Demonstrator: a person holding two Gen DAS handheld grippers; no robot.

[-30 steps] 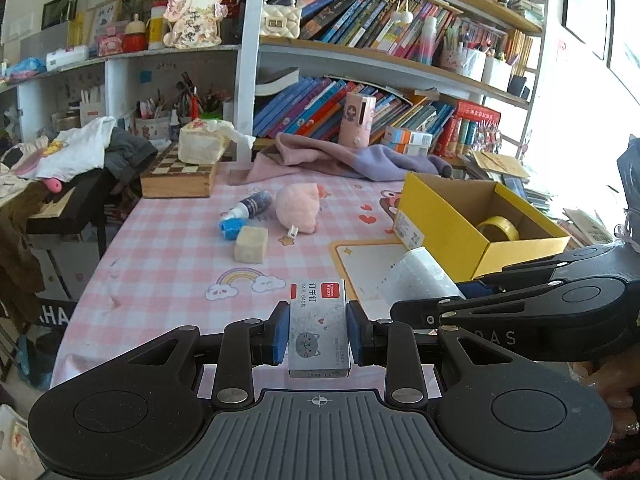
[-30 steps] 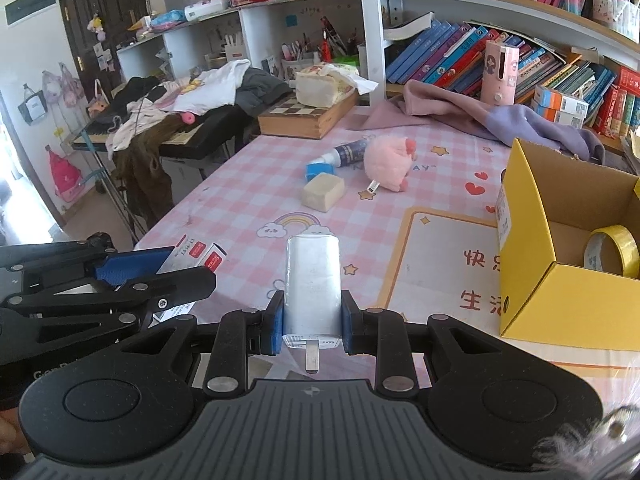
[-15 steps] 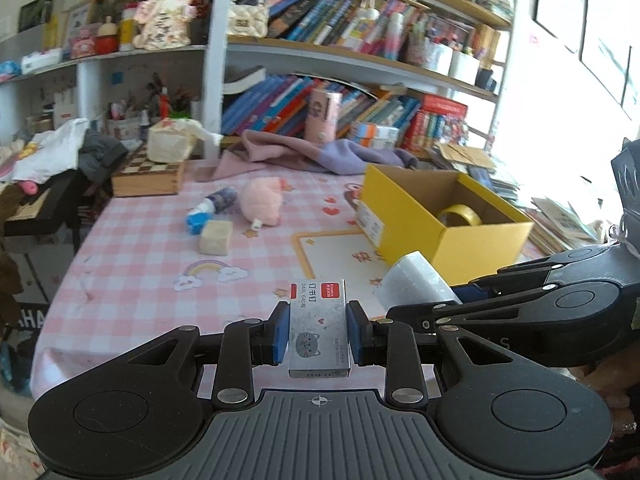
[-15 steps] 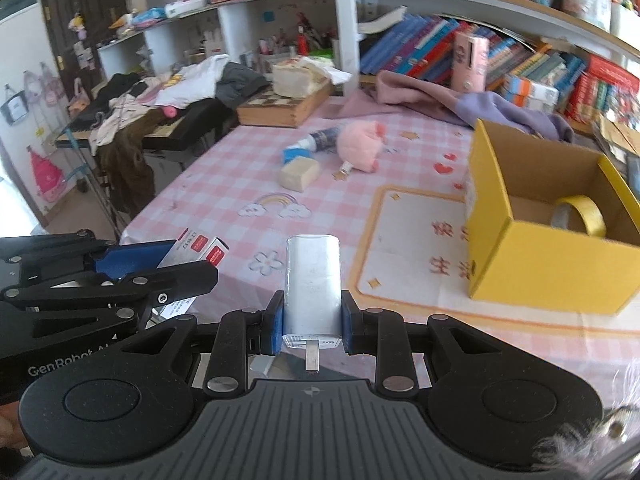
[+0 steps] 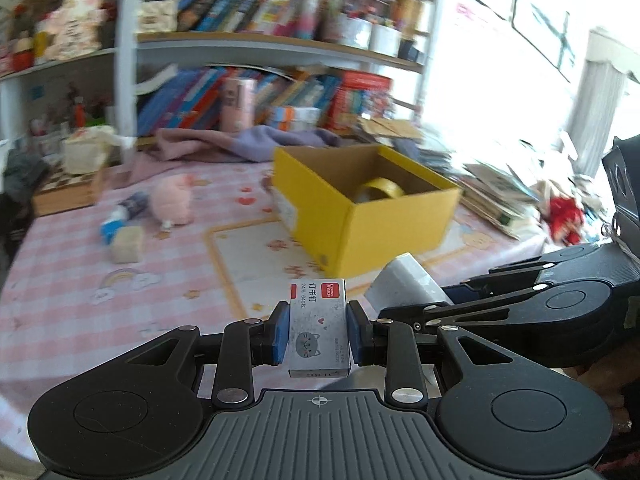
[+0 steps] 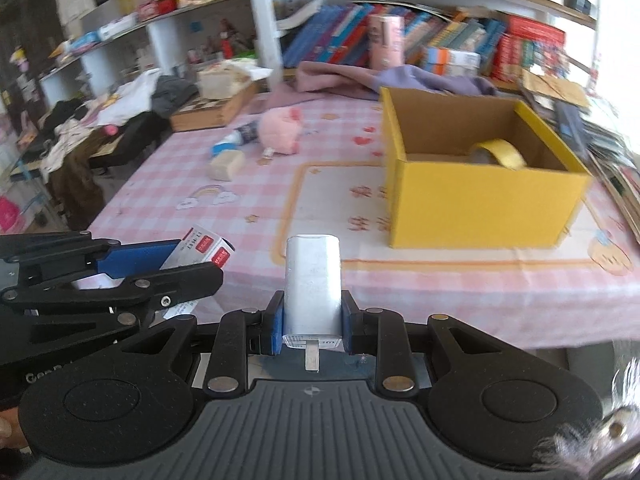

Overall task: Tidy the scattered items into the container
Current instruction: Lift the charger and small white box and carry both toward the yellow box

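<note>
yellow box [image 6: 480,204] sits open on the pink table [image 6: 168,184], tape roll [image 6: 498,153] inside | box lies ahead and to the right of both grippers | right gripper [image 6: 313,320] is nearer, pinching a white charger [image 6: 313,280] | left gripper [image 5: 319,332] pinches a staple box [image 5: 318,320], long side pointing forward

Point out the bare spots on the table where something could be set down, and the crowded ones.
Bare: the pink checked cloth near the rainbow print, and the white mat left of the yellow box. Inside the box, floor beside the tape roll is free. Crowded: the patch around the pink plush, glue bottle and beige block.
</note>
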